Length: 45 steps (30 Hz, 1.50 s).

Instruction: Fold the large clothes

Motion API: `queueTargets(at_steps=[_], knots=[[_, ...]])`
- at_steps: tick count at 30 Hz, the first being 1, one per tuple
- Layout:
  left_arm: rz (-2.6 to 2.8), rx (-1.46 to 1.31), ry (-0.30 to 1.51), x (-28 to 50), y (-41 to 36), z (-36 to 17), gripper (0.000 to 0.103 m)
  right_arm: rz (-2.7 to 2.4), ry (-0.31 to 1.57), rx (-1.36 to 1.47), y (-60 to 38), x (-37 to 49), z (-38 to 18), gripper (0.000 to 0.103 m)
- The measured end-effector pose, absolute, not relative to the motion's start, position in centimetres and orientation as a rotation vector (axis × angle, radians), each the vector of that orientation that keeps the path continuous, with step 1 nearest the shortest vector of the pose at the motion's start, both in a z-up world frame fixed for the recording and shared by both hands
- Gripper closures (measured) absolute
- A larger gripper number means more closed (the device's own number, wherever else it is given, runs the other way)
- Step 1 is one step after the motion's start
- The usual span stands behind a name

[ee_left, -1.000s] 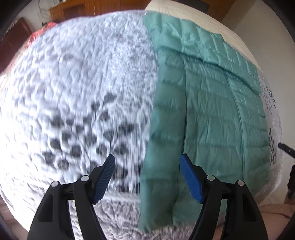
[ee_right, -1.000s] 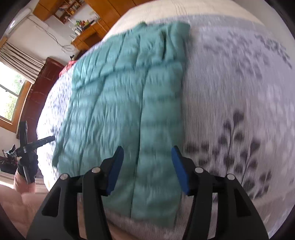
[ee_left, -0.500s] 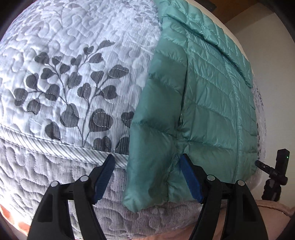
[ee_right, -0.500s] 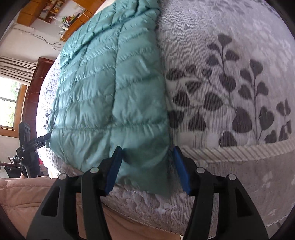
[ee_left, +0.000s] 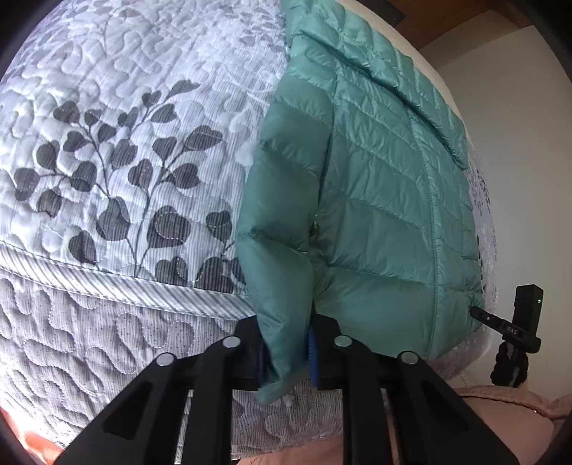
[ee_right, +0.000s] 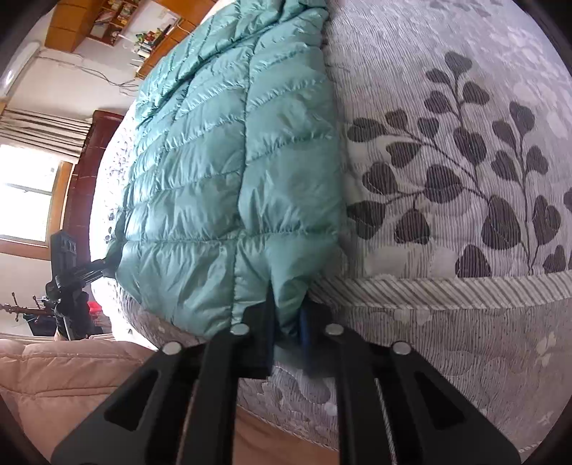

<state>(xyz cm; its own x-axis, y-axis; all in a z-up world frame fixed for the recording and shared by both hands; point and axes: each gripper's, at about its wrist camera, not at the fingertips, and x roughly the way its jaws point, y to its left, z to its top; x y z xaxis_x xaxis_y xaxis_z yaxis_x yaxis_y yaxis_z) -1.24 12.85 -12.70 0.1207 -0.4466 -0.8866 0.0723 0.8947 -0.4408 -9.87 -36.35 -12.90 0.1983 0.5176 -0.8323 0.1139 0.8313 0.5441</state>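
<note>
A teal quilted down jacket (ee_left: 375,214) lies flat on the bed, its near hem hanging over the mattress edge. Its folded-in sleeve (ee_left: 282,214) runs down the jacket's left side. My left gripper (ee_left: 287,347) is closing with the sleeve's cuff end between its blue pads, which press on the fabric. In the right wrist view the jacket (ee_right: 214,161) fills the upper left. My right gripper (ee_right: 287,318) is shut on the jacket's near right hem corner at the mattress edge.
A white quilt with grey leaf print (ee_left: 125,161) covers the bed (ee_right: 464,143). A black camera stand (ee_left: 525,322) rises beside the bed (ee_right: 64,272). A person's pink padded clothing (ee_right: 53,375) is close below. A window (ee_right: 25,193) and wooden shelves (ee_right: 118,21) stand beyond.
Both grippers came down to the near bed edge with open jaws around the jacket, then closed: the left on the sleeve end, the right on the hem corner.
</note>
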Motion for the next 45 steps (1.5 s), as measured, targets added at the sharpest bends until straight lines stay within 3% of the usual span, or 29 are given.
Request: queueTargets(at_steps=[5, 15, 22, 35, 45], knots=[[-0.410, -0.277, 1.370, -1.9, 12.9, -11.0, 0.093, 0.328, 1.350, 0.538, -36.2, -10.3, -11.9, 0.098], [-0.438, -0.225, 1.403, -5.0, 13.8, -10.6, 0.093, 0.337, 1.388, 0.543, -36.8, -12.1, -12.2, 0.099], [-0.490, -0.254, 1.285, -3.4, 14.4, -6.3, 0.094, 0.357, 1.292, 0.530, -37.6, -10.8, -8.8, 0.100], [-0.542, -0.162, 1.080, 4.1, 9.8, 1.8, 0.094, 0.332, 1.099, 0.369, -39.0, -2.1, 0.0, 0.100], [-0.546, -0.184, 0.985, 15.1, 7.6, 4.3, 0.094, 0.327, 1.068, 0.422, -41.3, 9.5, 1.9, 0.100]])
